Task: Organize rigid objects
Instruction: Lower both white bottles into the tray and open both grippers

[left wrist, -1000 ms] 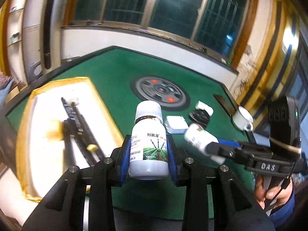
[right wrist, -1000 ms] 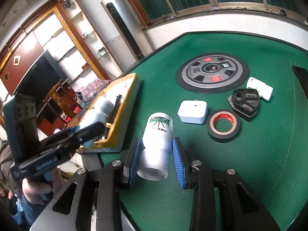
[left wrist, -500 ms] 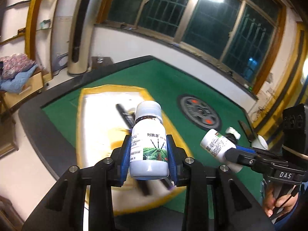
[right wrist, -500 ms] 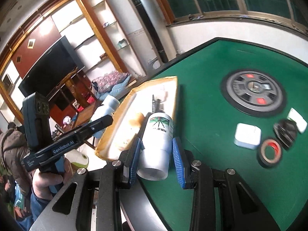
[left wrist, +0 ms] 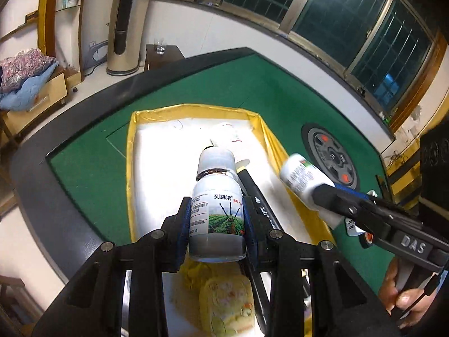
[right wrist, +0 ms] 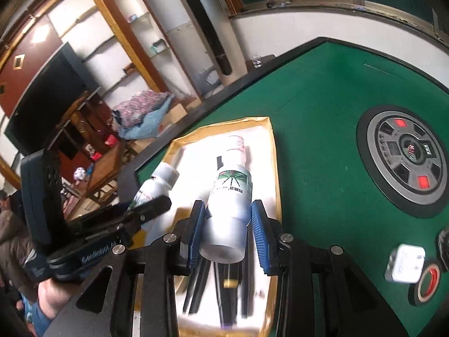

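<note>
My left gripper (left wrist: pixel 216 219) is shut on a white labelled bottle (left wrist: pixel 216 210), held upright above the yellow-rimmed white tray (left wrist: pixel 130 168). My right gripper (right wrist: pixel 228 230) is shut on a second white bottle (right wrist: pixel 228 210), held over the same tray (right wrist: pixel 276 185) near its right rim. Each gripper with its bottle also shows in the other view: the right one (left wrist: pixel 301 181) at the tray's right rim, the left one (right wrist: pixel 157 188) over the tray's left side. In the tray lie black pens (left wrist: pixel 259 196), a yellow sponge (left wrist: pixel 224 303) and a small white bottle (right wrist: pixel 237 147).
The tray sits on a green felt table (left wrist: pixel 84 174) with a black edge. A round grey dial (right wrist: pixel 407 151) is set in the table's middle. A white box (right wrist: pixel 404 262) and a black tape roll (right wrist: pixel 425 283) lie at the right. A person's hands hold both grippers.
Both grippers have moved left with their bottles, from above the green felt to above the tray. Both stay shut on their bottles.
</note>
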`<action>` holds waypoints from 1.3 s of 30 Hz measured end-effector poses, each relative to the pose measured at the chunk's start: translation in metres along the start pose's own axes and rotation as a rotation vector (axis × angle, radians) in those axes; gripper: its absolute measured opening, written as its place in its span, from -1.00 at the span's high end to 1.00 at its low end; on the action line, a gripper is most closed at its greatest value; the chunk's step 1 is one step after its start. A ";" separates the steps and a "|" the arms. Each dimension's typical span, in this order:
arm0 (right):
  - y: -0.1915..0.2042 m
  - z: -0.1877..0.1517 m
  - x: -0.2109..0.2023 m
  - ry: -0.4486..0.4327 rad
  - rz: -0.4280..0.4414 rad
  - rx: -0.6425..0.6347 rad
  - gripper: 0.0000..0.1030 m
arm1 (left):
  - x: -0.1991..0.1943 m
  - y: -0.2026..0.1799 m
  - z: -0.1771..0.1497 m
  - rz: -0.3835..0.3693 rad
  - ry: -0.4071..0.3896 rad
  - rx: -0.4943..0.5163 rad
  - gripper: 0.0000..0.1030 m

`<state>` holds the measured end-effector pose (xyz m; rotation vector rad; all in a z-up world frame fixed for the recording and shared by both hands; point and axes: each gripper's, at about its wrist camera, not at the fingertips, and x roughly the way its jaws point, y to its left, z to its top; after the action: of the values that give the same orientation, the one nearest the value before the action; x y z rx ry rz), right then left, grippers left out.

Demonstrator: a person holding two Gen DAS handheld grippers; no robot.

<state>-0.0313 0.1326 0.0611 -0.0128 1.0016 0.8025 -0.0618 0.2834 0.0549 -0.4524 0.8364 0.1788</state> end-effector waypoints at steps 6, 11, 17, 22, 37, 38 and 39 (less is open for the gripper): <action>-0.004 0.008 0.022 0.027 -0.048 0.006 0.41 | 0.013 0.001 0.002 0.013 0.021 -0.009 0.38; -0.001 0.010 0.032 0.044 -0.071 -0.020 0.41 | 0.020 0.008 0.005 0.030 0.038 -0.031 0.38; -0.007 0.010 0.038 0.060 -0.098 -0.021 0.41 | 0.024 0.014 0.009 0.023 0.058 -0.066 0.38; -0.006 0.010 0.035 0.063 -0.109 -0.039 0.40 | 0.027 0.009 0.010 0.046 0.082 -0.036 0.38; -0.012 -0.004 -0.003 0.057 0.006 0.030 0.40 | 0.000 0.007 0.004 0.031 0.060 -0.065 0.05; -0.013 -0.006 -0.006 0.053 0.015 0.037 0.40 | -0.003 0.005 0.003 0.029 0.054 -0.061 0.05; -0.014 -0.010 -0.011 0.046 0.026 0.045 0.40 | -0.006 0.003 0.002 0.026 0.051 -0.056 0.05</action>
<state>-0.0330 0.1123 0.0588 0.0199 1.0647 0.8060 -0.0654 0.2876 0.0599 -0.5007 0.8889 0.2162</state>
